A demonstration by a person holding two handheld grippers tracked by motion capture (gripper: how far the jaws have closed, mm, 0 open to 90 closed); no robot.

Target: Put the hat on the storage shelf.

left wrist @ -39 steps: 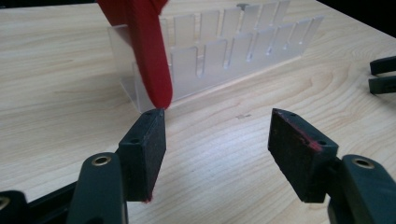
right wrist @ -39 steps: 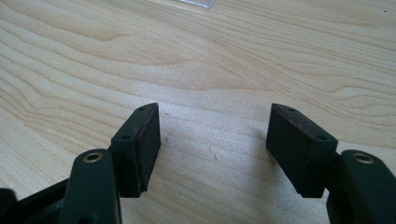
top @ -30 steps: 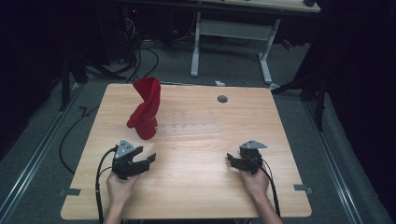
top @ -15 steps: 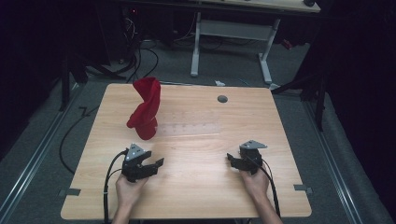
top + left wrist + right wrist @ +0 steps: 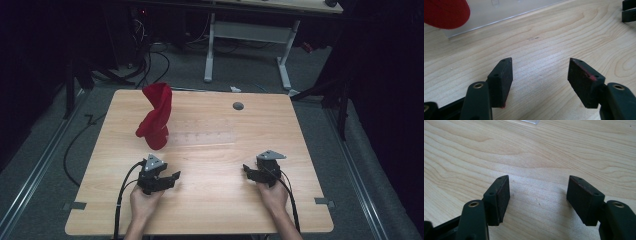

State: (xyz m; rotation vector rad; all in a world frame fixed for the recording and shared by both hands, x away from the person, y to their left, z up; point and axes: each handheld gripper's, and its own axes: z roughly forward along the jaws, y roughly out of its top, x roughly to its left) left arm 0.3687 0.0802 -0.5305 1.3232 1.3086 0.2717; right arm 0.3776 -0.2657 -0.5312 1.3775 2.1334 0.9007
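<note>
A red cloth [image 5: 156, 120] stands bunched upright on a clear flat plate [image 5: 205, 134] at the left middle of the wooden table [image 5: 210, 210]. My left gripper [image 5: 172, 177] rests low near the table's front left, below the cloth, open with bare wood between its pads. In the left gripper view the cloth's [image 5: 445, 12] lower edge and the clear plate [image 5: 499, 12] lie ahead, and my left gripper [image 5: 540, 72] is open. My right gripper [image 5: 248, 171] sits at the front right, open; in its own view my right gripper [image 5: 538, 192] has bare wood between the pads.
A small grey round cap [image 5: 238, 106] is set in the tabletop near the far edge. Behind the table stand a white desk frame [image 5: 250, 45] and floor cables [image 5: 150, 60]. A black cable [image 5: 120, 200] trails from the left gripper over the front edge.
My left gripper has moved right and lower, toward the table's front middle. The right gripper and the cloth have kept still.
</note>
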